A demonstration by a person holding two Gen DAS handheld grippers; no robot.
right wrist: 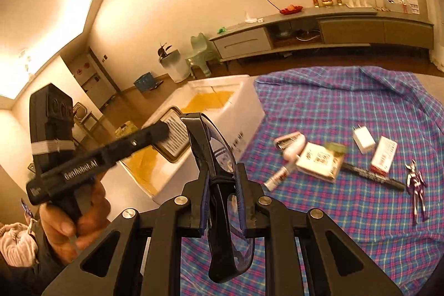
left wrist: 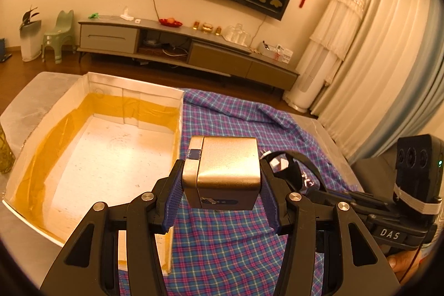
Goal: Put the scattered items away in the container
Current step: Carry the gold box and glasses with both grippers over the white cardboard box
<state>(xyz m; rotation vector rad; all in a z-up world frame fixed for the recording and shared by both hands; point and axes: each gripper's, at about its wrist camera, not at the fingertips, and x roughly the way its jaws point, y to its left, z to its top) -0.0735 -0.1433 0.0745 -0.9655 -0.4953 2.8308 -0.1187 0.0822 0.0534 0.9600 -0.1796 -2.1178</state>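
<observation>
My left gripper (left wrist: 222, 185) is shut on a gold box (left wrist: 226, 171) and holds it above the plaid cloth, just right of the white container (left wrist: 111, 146) with yellow tape inside. My right gripper (right wrist: 223, 193) is shut on black-framed glasses (right wrist: 219, 171), held above the cloth near the container (right wrist: 238, 104); the glasses also show in the left wrist view (left wrist: 291, 165). On the cloth lie a white marker (right wrist: 277, 176), a white card box (right wrist: 319, 161), a charger (right wrist: 363, 139), a red-white box (right wrist: 384, 154), a black pen (right wrist: 371, 175) and a purple figure (right wrist: 416, 185).
A blue-purple plaid cloth (left wrist: 236, 240) covers the table. The left hand and its gripper handle (right wrist: 63, 171) are at the left of the right wrist view. A TV cabinet (left wrist: 180, 46) stands by the far wall.
</observation>
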